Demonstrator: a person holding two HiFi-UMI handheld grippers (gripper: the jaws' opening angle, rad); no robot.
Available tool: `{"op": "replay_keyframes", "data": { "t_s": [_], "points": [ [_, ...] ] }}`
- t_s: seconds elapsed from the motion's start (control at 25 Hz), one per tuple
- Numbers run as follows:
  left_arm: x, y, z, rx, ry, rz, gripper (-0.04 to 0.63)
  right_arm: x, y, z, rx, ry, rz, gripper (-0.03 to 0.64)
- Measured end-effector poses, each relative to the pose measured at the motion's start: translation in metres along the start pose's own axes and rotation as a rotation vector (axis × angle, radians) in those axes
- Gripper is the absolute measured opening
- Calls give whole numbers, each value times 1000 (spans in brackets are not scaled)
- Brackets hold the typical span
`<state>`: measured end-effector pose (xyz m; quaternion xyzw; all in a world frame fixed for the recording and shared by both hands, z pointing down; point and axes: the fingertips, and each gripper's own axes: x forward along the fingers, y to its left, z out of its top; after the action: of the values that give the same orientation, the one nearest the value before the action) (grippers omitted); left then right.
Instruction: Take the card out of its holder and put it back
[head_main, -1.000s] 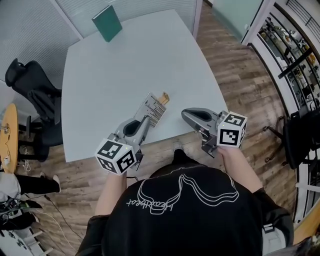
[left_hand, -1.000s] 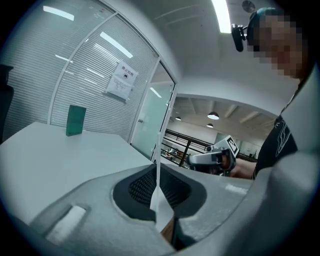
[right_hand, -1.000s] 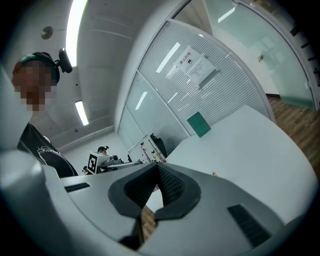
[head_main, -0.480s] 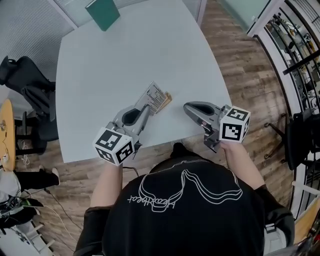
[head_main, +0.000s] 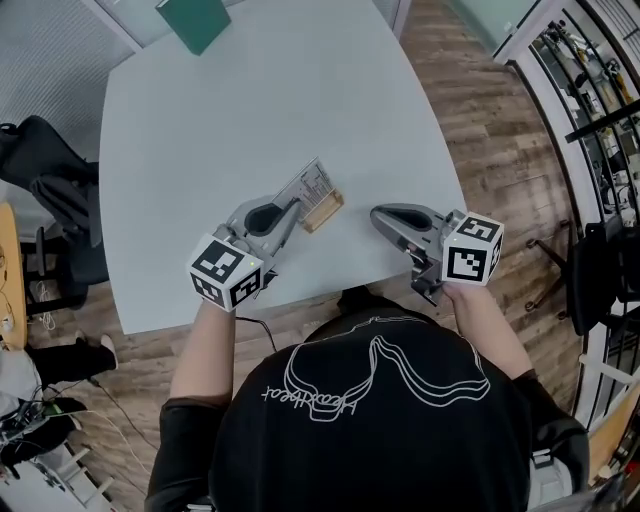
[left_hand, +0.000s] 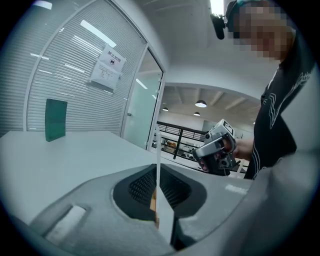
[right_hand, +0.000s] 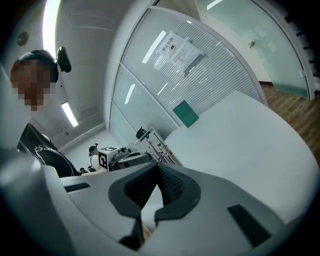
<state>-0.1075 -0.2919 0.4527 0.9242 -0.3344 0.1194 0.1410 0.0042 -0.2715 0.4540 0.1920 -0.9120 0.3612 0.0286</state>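
Note:
A white printed card (head_main: 310, 185) stands upright against the small wooden holder (head_main: 323, 212) near the table's front edge. My left gripper (head_main: 295, 205) is shut on the card's near side. In the left gripper view the card (left_hand: 157, 165) runs edge-on between the pads, with a bit of the wood (left_hand: 153, 202) just below it. Whether the card sits in the holder's slot I cannot tell. My right gripper (head_main: 375, 213) hovers to the right of the holder, apart from it, jaws shut and nothing in them (right_hand: 157, 167).
A green book (head_main: 193, 20) stands at the far edge of the pale grey table (head_main: 250, 110). A black office chair (head_main: 50, 190) is at the left. The table's front edge (head_main: 330, 300) runs just under both grippers, with wooden floor to the right.
The left gripper has carried the card forward and to the holder; the holder now shows in front of the card instead of behind it. The right gripper has barely moved.

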Motion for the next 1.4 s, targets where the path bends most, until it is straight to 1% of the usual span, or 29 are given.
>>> {"op": "replay_keyframes", "data": {
  "t_s": [0.24,0.4,0.6,0.84,1.24,1.4],
  "points": [
    [7,11,-19,9,23,-16,25,2,-14,-2,22,11,-26,9],
    [8,12,-29,1,34,-13,25,2,-13,-2,27,7,-21,9],
    [10,10,-31,-15,25,-26,25,2,-15,-4,31,11,-25,9],
    [18,9,-37,4,53,-40,25,3,-16,-6,42,13,-17,9],
    [24,6,-59,-9,92,-32,25,0,-17,-15,55,26,-27,9],
    [30,7,-73,-35,121,-18,25,-3,-19,-18,60,27,-35,9]
  ]
}}
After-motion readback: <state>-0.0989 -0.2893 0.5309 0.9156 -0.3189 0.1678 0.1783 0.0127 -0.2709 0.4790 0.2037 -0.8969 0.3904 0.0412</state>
